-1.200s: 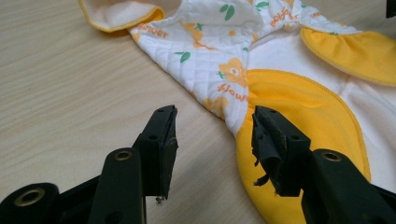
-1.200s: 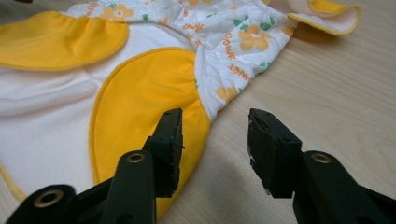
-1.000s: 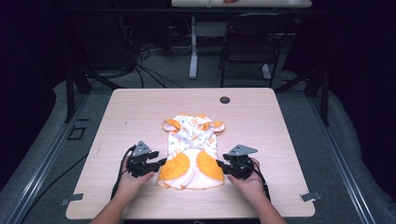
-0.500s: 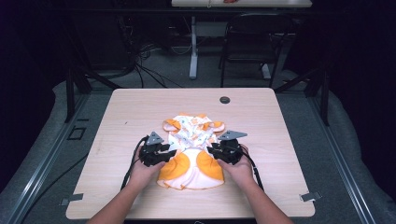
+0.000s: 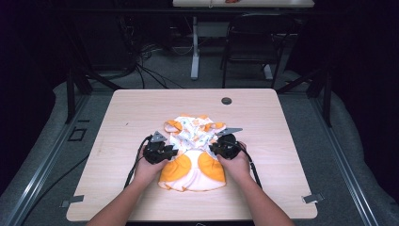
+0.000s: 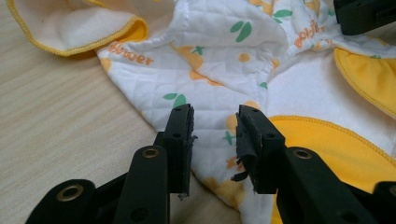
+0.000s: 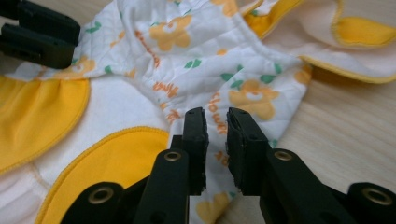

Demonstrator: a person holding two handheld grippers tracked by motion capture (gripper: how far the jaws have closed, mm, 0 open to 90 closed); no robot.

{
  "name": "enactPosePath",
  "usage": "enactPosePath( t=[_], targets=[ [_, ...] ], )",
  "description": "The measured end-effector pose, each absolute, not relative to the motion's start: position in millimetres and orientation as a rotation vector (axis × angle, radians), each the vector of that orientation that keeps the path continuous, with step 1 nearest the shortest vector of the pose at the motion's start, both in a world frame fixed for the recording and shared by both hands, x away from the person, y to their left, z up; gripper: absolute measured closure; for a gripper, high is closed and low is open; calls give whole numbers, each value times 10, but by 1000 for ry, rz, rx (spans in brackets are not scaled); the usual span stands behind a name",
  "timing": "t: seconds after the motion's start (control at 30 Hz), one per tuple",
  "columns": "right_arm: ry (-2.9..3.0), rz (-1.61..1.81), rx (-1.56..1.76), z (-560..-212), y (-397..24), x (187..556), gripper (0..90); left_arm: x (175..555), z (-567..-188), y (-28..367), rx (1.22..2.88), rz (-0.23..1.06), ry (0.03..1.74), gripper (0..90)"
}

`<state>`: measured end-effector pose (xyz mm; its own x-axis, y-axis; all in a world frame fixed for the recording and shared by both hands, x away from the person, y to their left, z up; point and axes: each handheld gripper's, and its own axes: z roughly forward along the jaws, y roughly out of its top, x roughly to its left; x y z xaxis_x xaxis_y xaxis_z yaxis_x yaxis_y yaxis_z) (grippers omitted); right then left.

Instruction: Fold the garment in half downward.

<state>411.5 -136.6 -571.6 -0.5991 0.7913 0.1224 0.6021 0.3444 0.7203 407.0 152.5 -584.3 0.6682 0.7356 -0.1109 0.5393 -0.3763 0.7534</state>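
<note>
A small quilted white garment (image 5: 193, 141) with orange flower print and two orange patches lies flat on the wooden table (image 5: 141, 108). My left gripper (image 5: 170, 151) rests at the garment's left edge, near its middle. In the left gripper view the jaws stand apart over the printed cloth (image 6: 205, 74), so the left gripper (image 6: 215, 116) is open. My right gripper (image 5: 212, 149) sits at the garment's right edge. In the right gripper view the right gripper (image 7: 216, 119) is open by a narrow gap above the cloth (image 7: 196, 51). The other gripper's black jaw tips show at each view's top corner.
A black round grommet (image 5: 227, 100) is set in the table near its far edge. Beyond the table stand a dark chair (image 5: 249, 42) and a white table leg (image 5: 194, 52), with cables on the floor. Bare wood surrounds the garment on all sides.
Both grippers have moved forward and inward, from beside the garment's lower orange patches to its edges at the waist. The garment lies as before.
</note>
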Motion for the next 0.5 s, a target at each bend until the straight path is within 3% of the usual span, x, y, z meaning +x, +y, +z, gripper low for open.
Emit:
enactPosePath(
  t=[0.17,0.5],
  targets=[
    [2417,1005,1120,-5773,-1280,4069,823,4028,-5836,1495,2126,349,929,678],
    [2452,1022,1031,-5784,-1298,3853,827,3875,-5810,1502,2192,348,857,718]
  ],
)
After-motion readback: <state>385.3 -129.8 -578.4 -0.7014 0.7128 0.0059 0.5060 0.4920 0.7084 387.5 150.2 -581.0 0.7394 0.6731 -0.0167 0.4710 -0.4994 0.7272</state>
